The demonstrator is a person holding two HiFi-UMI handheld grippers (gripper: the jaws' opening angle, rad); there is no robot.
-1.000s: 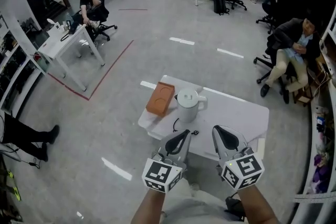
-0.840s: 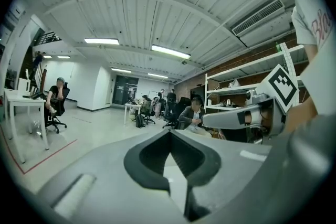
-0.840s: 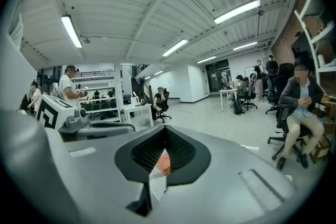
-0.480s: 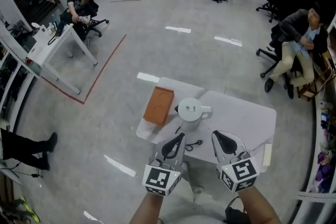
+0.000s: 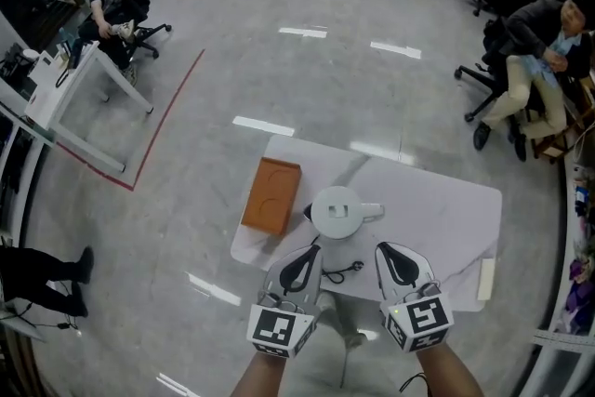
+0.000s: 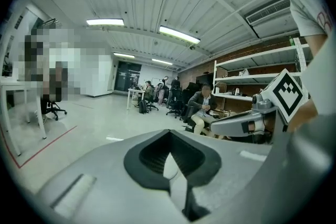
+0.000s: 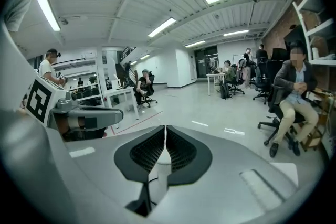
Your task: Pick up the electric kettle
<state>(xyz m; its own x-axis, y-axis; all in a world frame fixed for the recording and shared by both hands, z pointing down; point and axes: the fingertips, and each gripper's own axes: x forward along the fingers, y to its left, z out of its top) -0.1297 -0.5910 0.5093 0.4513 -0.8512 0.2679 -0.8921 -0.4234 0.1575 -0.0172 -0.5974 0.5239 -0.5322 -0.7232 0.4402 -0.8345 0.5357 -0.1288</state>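
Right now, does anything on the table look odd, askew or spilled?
Nothing stands out. The electric kettle stands upright, lid on, on the white table, with no spill visible. A black cord lies loose near it.

Looks along the right gripper [image 7: 165,137], jaws meeting at the tips, nothing clamped. Shows a pale shape through the slit below, perhaps the electric kettle [image 7: 161,164]. Catches the left gripper [image 7: 113,114] at left, a seated person [image 7: 292,97] at right.
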